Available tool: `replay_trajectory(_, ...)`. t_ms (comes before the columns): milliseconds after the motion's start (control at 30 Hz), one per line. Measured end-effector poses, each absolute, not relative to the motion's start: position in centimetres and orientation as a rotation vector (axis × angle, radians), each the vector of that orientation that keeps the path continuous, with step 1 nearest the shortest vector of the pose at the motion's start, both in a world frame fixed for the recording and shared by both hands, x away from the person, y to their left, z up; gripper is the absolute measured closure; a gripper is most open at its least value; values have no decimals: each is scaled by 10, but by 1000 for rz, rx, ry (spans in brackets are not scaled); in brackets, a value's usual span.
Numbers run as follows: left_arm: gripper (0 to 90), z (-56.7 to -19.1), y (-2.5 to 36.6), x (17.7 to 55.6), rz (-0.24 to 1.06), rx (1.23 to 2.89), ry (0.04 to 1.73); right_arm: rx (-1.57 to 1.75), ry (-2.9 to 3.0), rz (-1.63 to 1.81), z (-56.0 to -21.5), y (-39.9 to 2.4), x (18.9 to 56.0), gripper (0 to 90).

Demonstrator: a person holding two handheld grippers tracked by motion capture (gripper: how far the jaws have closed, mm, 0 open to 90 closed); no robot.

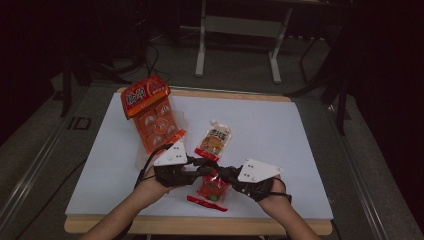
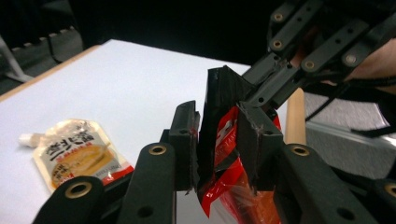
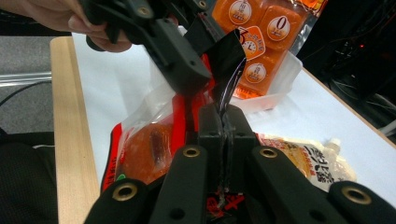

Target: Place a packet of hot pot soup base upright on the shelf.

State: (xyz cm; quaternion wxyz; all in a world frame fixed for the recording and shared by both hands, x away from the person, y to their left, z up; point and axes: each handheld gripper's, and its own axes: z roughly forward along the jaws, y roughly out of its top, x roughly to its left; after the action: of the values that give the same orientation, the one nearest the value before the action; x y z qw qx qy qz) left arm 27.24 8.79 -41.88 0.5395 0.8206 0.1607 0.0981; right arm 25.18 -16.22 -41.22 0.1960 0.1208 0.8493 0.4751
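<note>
A red snack packet (image 1: 212, 190) hangs between both grippers just above the table's near edge. My left gripper (image 1: 205, 167) comes in from the left and pinches the packet's top edge (image 2: 224, 140) between its pads. From the right, my right gripper (image 1: 222, 172) is shut on the same top edge, right beside the left one. In the right gripper view its jaws (image 3: 224, 121) stand tight together on the edge, a black flap of the packet rises above them, and the packet's clear red body (image 3: 149, 149) sags below. The two grippers' fingertips nearly touch.
A yellow spouted pouch (image 1: 216, 140) lies flat on the white tabletop (image 1: 280, 130), just beyond the grippers. An orange multipack of cups (image 1: 152, 112) lies at the back left. The wooden table edge (image 1: 200, 225) runs along the near side.
</note>
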Motion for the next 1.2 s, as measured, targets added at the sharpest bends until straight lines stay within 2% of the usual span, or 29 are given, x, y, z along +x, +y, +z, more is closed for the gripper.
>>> replay_trajectory(33,702,-419,87,272,236,1960,376,337,2379,1328,-412,-162,252,880)
replay_trajectory(133,830,-418,86,272,230,1975,366,347,2383,1319,-413,-162,252,879)
replay_trajectory(167,849,-418,85,271,241,1982,361,350,2385,1327,-413,-162,253,878)
replay_trajectory(333,875,-417,86,270,249,1975,346,345,2375,1322,-413,-162,253,873)
replay_trajectory(467,881,-416,89,271,228,1971,345,347,2371,1345,-413,-163,254,820)
replay_trajectory(733,884,-410,95,268,251,1946,346,406,2303,1454,-406,-171,256,649)
replay_trajectory(1200,884,-390,125,274,325,1829,387,547,2192,1574,-399,-199,263,266)
